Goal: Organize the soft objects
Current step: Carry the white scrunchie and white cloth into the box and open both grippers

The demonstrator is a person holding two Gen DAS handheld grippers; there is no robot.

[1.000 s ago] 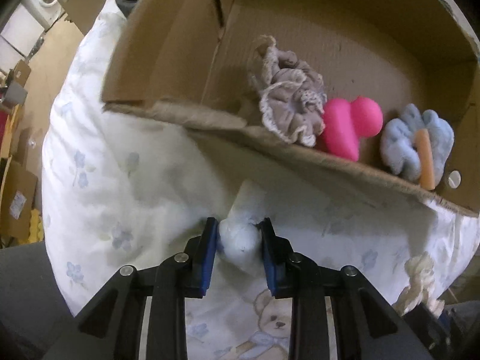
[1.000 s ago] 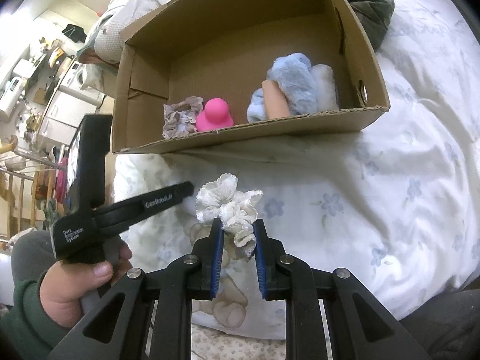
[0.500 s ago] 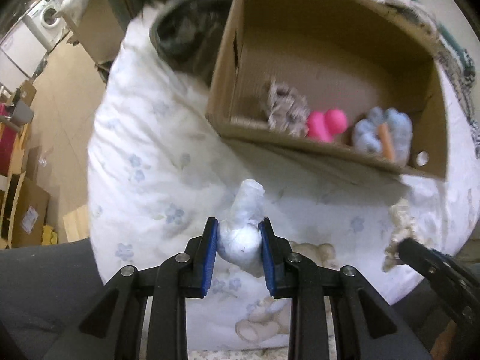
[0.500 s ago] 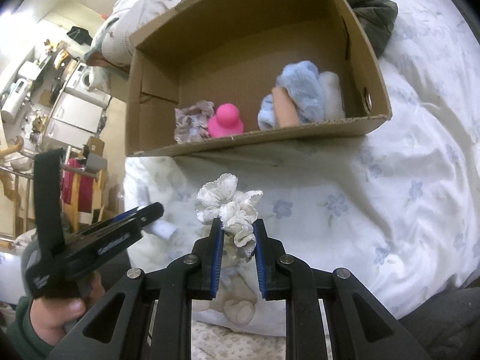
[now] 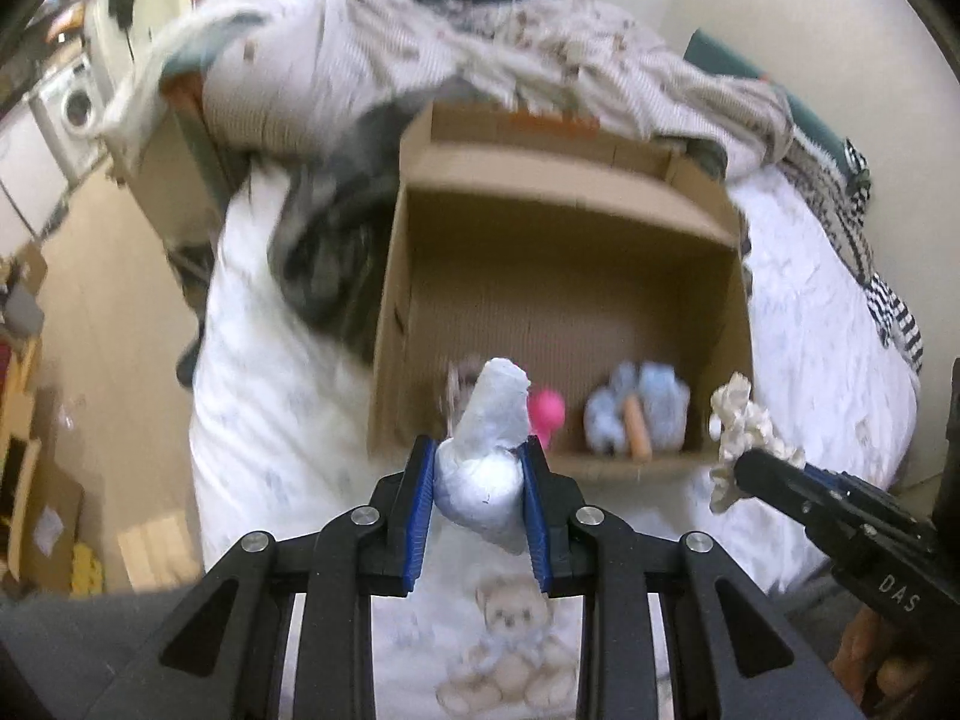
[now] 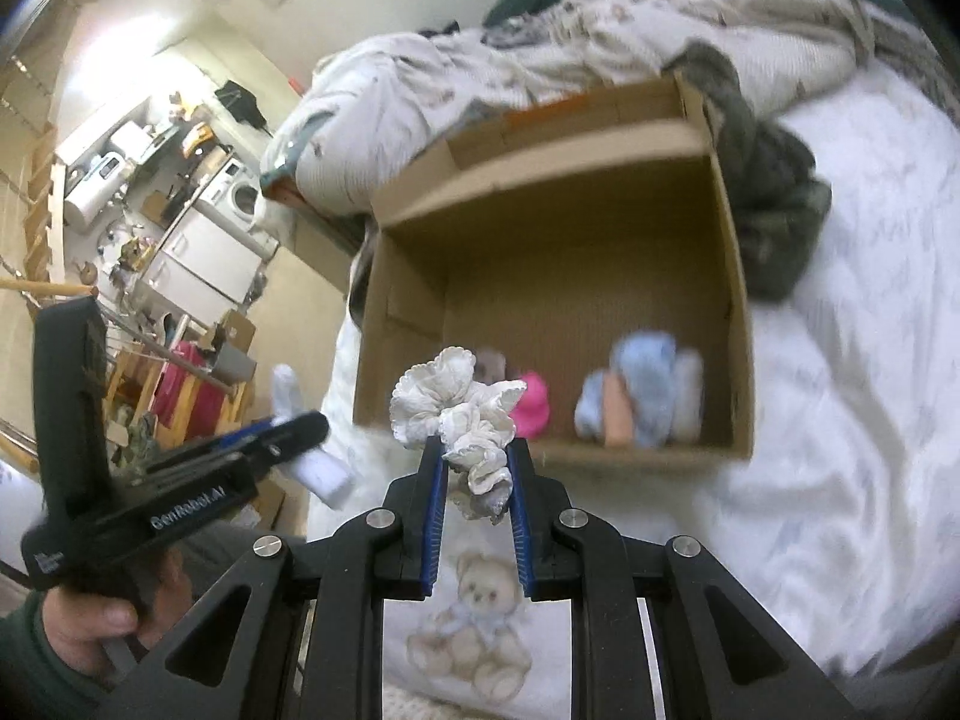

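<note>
My left gripper (image 5: 478,468) is shut on a pale blue-white rolled sock (image 5: 486,450), held in the air above the bed. My right gripper (image 6: 477,468) is shut on a cream frilly scrunchie (image 6: 465,414), also lifted. Both hang in front of an open cardboard box (image 5: 390,312) (image 6: 735,312). Along the box's near wall lie a beige lace scrunchie (image 5: 459,387), a pink soft toy (image 5: 549,411) (image 6: 531,405) and a fluffy blue bundle (image 5: 636,414) (image 6: 654,384) with an orange piece. In the left wrist view the right gripper (image 5: 741,468) with its scrunchie (image 5: 741,426) shows at right; in the right wrist view the left gripper (image 6: 300,435) shows at left.
The box rests on a white bedspread (image 6: 852,420) with a teddy bear print (image 5: 510,648). Crumpled blankets (image 5: 480,42) and a dark grey garment (image 6: 768,192) lie behind and beside the box. A person's hand (image 6: 96,612) in a green sleeve holds the left gripper. Cluttered room at left.
Both grippers have risen with their loads and tilted further down, so the box's whole interior now shows from above. The grips have not changed.
</note>
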